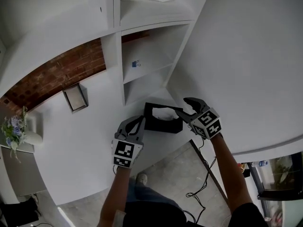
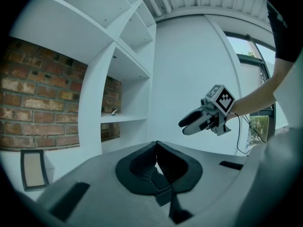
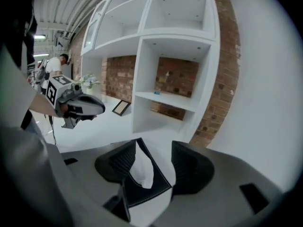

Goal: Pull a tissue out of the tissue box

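A black tissue box [image 1: 162,119] stands on the white counter [image 1: 90,141] at the foot of the shelving, with a white tissue [image 1: 165,113] sticking out of its slot. My right gripper [image 1: 183,111] is open just right of the box. In the right gripper view the tissue [image 3: 141,170] and the box top [image 3: 144,193] lie between its spread jaws, untouched. My left gripper [image 1: 140,121] hovers at the box's left edge with its jaws together and nothing held. In the left gripper view only a box corner [image 2: 163,194] shows below them, and the right gripper [image 2: 188,123] hangs beyond.
White shelving [image 1: 147,65] rises behind the box, with a small blue clip [image 1: 136,64] on one shelf. A framed picture [image 1: 75,98] and a vase of flowers [image 1: 13,126] sit further left. Cables [image 1: 201,186] lie on the floor. A person [image 3: 55,65] stands far off.
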A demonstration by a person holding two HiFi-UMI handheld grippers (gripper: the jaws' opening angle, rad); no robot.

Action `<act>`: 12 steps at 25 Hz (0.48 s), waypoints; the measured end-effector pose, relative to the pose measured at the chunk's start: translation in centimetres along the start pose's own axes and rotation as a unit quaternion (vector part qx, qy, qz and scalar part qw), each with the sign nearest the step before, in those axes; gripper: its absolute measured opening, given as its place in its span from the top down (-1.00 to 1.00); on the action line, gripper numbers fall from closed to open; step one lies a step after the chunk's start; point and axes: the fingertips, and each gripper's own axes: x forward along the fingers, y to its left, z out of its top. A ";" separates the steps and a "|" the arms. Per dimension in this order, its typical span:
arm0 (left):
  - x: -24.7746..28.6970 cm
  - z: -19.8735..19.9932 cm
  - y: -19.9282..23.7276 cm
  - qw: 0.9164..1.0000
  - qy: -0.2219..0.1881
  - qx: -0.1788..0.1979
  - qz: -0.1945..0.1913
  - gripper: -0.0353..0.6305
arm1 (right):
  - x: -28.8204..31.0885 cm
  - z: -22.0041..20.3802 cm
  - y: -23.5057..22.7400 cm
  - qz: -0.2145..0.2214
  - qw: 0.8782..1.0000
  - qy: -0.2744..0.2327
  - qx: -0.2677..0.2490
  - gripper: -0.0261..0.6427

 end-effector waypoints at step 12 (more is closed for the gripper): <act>1.5 -1.8 0.9 1.000 0.022 -0.004 0.009 0.88 | 5.9 -7.1 2.3 0.124 0.962 0.195 -0.148 0.25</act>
